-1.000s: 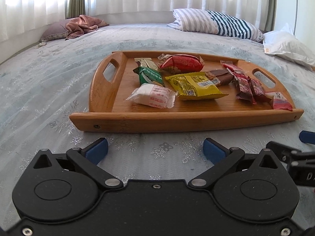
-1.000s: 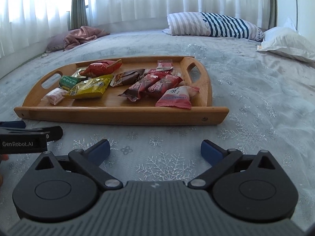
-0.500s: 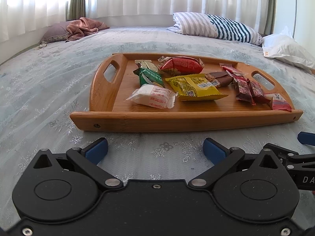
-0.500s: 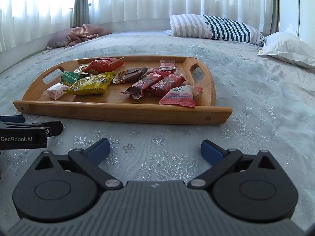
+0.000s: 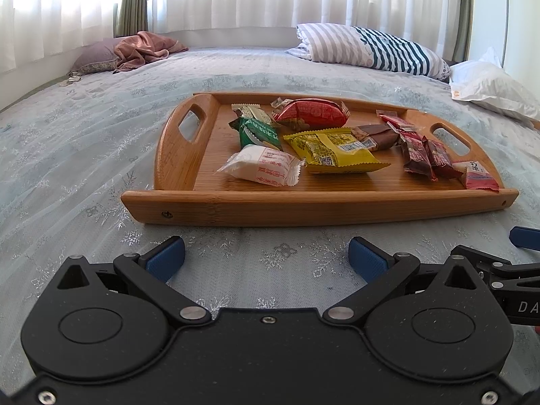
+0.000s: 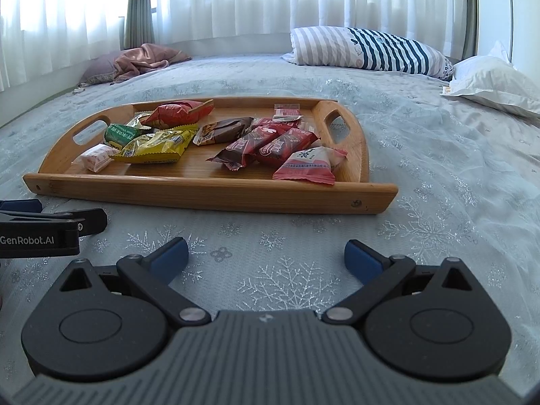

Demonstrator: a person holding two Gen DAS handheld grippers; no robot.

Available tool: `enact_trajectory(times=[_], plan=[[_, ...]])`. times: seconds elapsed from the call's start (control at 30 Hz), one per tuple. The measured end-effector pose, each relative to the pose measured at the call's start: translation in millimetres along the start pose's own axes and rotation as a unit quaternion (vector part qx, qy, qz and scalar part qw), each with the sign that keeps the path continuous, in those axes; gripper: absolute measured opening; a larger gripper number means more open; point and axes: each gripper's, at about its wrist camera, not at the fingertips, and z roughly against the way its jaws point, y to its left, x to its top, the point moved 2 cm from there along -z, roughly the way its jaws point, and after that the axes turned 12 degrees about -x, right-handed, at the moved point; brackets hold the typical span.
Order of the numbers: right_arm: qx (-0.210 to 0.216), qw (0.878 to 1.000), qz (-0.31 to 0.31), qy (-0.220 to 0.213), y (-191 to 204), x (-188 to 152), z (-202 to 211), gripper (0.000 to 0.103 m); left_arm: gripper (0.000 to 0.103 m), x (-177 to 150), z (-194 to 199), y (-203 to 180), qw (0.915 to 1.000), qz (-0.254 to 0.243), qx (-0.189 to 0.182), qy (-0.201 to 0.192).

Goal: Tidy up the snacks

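Observation:
A wooden tray (image 5: 303,207) (image 6: 209,190) with two cut-out handles lies on the bed and holds several wrapped snacks. Among them are a white packet (image 5: 261,167) (image 6: 96,157), a yellow bag (image 5: 332,150) (image 6: 153,145), a green packet (image 5: 258,131), a red bag (image 5: 310,113) (image 6: 179,109), a brown bar (image 5: 376,136) (image 6: 224,130), dark red bars (image 5: 425,157) (image 6: 266,143) and a pink packet (image 5: 477,177) (image 6: 310,165). My left gripper (image 5: 266,258) is open, short of the tray's near rim. My right gripper (image 6: 265,256) is also open, nothing between its fingers.
The bed (image 5: 67,155) has a pale snowflake-patterned cover. A striped pillow (image 5: 371,49), a white pillow (image 5: 489,87) and a pink cloth (image 5: 145,47) lie at the far side below curtained windows. Each gripper shows at the edge of the other's view.
Both views have tilted up slightly, so the tray sits lower in frame. Both grippers stay open and no snack has moved.

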Motion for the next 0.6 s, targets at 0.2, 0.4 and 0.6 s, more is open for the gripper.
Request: enact_trajectory(times=[0.2,0.4,0.6], plan=[[0.0,1.0,0.0,-0.001,-0.6,0.4,1.4,0.103,0.103,-0.1,-0.1,-0.3,1.0,0.0,-0.001,0.0],[0.0,1.0,0.0,-0.001,-0.6,0.4,1.3,0.103,0.103,-0.4,-0.2,-0.3,1.0,0.0,0.0,0.0],[0.0,1.0,0.0,-0.001,-0.6,0.0,1.1,0.103,0.103,-0.5,-0.2,0.0,1.0,0.0,0.0,0.0]])
